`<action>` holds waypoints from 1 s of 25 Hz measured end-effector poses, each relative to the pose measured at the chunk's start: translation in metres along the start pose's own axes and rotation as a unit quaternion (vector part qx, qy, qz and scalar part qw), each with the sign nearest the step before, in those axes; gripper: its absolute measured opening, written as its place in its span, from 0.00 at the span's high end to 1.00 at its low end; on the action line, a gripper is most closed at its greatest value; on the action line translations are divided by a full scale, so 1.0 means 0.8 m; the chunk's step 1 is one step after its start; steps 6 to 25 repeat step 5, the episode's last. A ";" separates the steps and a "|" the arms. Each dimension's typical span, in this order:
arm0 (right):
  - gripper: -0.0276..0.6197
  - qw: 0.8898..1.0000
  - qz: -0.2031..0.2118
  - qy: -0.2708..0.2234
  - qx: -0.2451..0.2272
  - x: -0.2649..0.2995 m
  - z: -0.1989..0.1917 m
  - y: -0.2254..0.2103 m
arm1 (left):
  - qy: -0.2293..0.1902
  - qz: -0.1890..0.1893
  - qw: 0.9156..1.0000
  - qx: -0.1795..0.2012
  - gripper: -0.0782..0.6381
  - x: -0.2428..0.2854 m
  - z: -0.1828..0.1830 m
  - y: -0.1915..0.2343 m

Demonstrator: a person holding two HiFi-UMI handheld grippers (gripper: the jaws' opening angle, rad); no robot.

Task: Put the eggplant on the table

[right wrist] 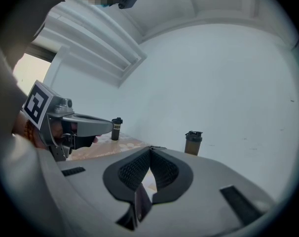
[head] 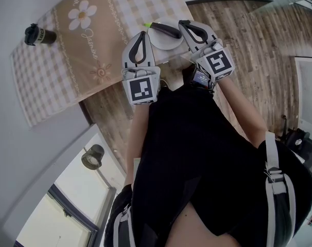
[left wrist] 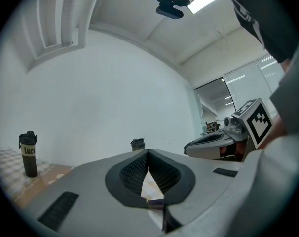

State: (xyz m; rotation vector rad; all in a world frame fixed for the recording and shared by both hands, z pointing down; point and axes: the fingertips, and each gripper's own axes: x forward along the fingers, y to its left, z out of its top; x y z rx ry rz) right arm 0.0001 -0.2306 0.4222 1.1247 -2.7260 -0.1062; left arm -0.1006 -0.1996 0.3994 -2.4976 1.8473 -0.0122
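Centrally, in the head view, a dark purple, elongated eggplant (head: 165, 31) with a green stem lies on a round white plate (head: 163, 45). The plate sits at the corner of a beige-and-white checked tablecloth (head: 48, 81) nearest the person.

Left gripper (head: 142, 35), grey with black ribbed pads: jaws closed tip to tip, nothing between them, tip just beside the plate's left rim.

Right gripper (head: 183, 23), same build: jaws likewise pressed together and empty, tip over the plate's right rim.

The eggplant thus lies between the two tips — whether either touches it cannot be told.

A black cylindrical bottle (head: 38, 35) stands upright at the cloth's left edge — well apart from plate and grippers.
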 end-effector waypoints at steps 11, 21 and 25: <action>0.95 1.000 0.000 0.004 -0.002 0.000 -0.004 -0.004 | 0.001 -0.001 1.000 0.004 0.89 -0.001 -0.004 0.000; 0.95 1.000 0.000 0.004 -0.002 0.000 -0.004 -0.004 | 0.001 -0.001 1.000 0.004 0.89 -0.001 -0.004 0.000; 0.95 1.000 0.000 0.004 -0.002 0.000 -0.004 -0.004 | 0.001 -0.001 1.000 0.004 0.89 -0.001 -0.004 0.000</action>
